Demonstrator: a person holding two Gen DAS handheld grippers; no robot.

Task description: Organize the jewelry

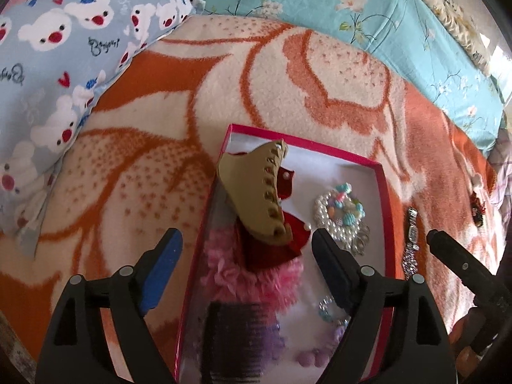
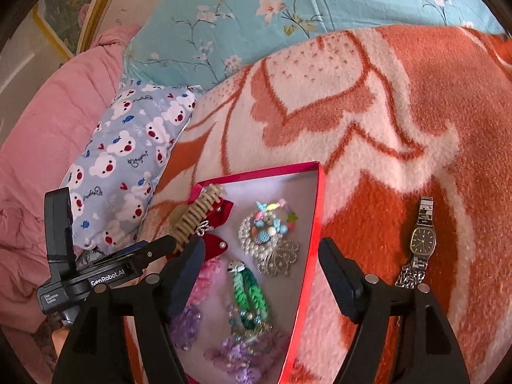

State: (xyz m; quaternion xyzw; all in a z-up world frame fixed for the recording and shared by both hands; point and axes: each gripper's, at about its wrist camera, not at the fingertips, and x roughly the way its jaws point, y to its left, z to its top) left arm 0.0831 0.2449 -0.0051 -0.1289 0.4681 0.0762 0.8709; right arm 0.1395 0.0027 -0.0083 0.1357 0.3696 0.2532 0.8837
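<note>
My right gripper (image 2: pixel 260 275) hung with its jaws wide and empty over the red box's (image 2: pixel 312 240) right wall. The watch (image 2: pixel 422 240) lay outside the box on the blanket (image 2: pixel 400 112), to the right of my right finger, its long axis running away from me. My left gripper (image 1: pixel 246 256), also wide and empty, sat over the box with the tan hair claw (image 1: pixel 256 192), farther from the watch.

Red box (image 1: pixel 382 192) open on blanket, packed: tan claw clip (image 1: pixel 259 192) tilted atop red bow (image 1: pixel 284 240), pearl-and-bead bracelets (image 2: pixel 265 227), green woven band (image 2: pixel 251 294), pink and purple scrunchies. Wristwatch (image 2: pixel 422 240) outside box, flat on blanket.
</note>
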